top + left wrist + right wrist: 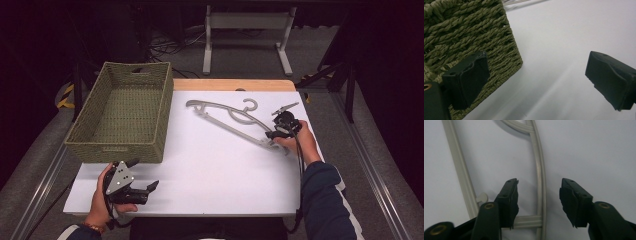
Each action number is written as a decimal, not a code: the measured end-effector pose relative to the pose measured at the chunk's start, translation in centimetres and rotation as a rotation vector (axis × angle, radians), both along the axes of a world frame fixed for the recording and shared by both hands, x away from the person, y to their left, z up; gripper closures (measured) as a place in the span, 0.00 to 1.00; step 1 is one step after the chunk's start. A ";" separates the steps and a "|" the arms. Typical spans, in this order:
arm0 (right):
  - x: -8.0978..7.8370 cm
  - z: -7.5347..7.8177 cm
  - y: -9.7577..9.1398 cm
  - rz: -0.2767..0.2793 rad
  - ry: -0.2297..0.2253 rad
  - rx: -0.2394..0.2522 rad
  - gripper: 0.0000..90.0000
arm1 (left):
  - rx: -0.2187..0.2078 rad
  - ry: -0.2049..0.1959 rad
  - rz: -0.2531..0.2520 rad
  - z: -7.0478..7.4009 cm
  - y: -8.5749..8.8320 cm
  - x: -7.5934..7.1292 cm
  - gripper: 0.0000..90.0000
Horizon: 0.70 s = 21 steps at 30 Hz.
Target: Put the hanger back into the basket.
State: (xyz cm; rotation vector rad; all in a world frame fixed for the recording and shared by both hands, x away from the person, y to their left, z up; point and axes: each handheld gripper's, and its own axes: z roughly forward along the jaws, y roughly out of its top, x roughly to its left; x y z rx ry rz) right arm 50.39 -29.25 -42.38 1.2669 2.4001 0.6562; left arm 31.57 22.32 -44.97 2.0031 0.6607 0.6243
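Now hanger (540, 182) arm btwn right tool (539, 195) jaws, untouched.

Left gripper (144, 175), held in the left hand (102, 200) at 7 o'clock, jaws wide apart. Right gripper (274, 136) at 3 o'clock, jaws partly open, right hand (300, 142) behind it.

An olive-green woven basket (122, 112), a pale grey plastic hanger (227, 119) and a white tabletop (210, 170) are seen; the sleeve (325, 200) appears navy.
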 end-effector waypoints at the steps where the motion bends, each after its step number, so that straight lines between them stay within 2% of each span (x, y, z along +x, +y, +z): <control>1: 0.2 0.0 -0.2 -0.013 -0.001 0.022 0.56 | 0.000 0.001 -0.004 0.0 0.0 0.0 0.07; 2: 0.4 0.0 -0.4 -0.016 0.004 0.039 0.60 | 0.003 0.004 -0.009 0.0 0.0 0.0 0.07; 3: 0.8 -0.1 -0.6 -0.019 0.038 0.043 0.63 | 0.005 0.010 -0.018 0.0 0.0 0.0 0.07; 5: 1.2 -0.6 -0.5 -0.025 0.074 0.035 0.68 | 0.004 0.020 -0.024 -0.1 -0.1 0.0 0.07; 6: 1.2 -0.6 -0.5 -0.025 0.074 0.035 0.68 | 0.013 0.022 -0.029 -0.1 -0.2 0.0 0.07; 9: 1.4 -0.4 -0.8 -0.035 0.095 0.035 0.82 | 0.028 0.031 -0.041 -0.2 -0.4 0.0 0.08; 11: 1.4 -0.5 -1.2 -0.049 0.096 0.059 0.91 | 0.033 0.034 -0.047 -0.3 -0.5 -0.1 0.09; 14: 1.5 -0.5 -1.4 -0.048 0.097 0.075 0.91 | 0.035 0.039 -0.053 -0.3 -0.5 0.0 0.09; 18: 1.6 -0.3 -0.4 -0.023 0.097 -0.017 0.92 | 0.043 0.044 -0.056 -0.4 -0.8 0.0 0.09; 19: 1.7 -0.2 -0.1 -0.013 0.101 -0.047 0.91 | 0.044 0.036 -0.059 -0.4 -0.8 -0.1 0.10; 21: 1.9 -0.1 0.2 0.001 0.113 -0.075 0.91 | 0.039 0.023 -0.066 -0.3 -0.9 -0.2 0.11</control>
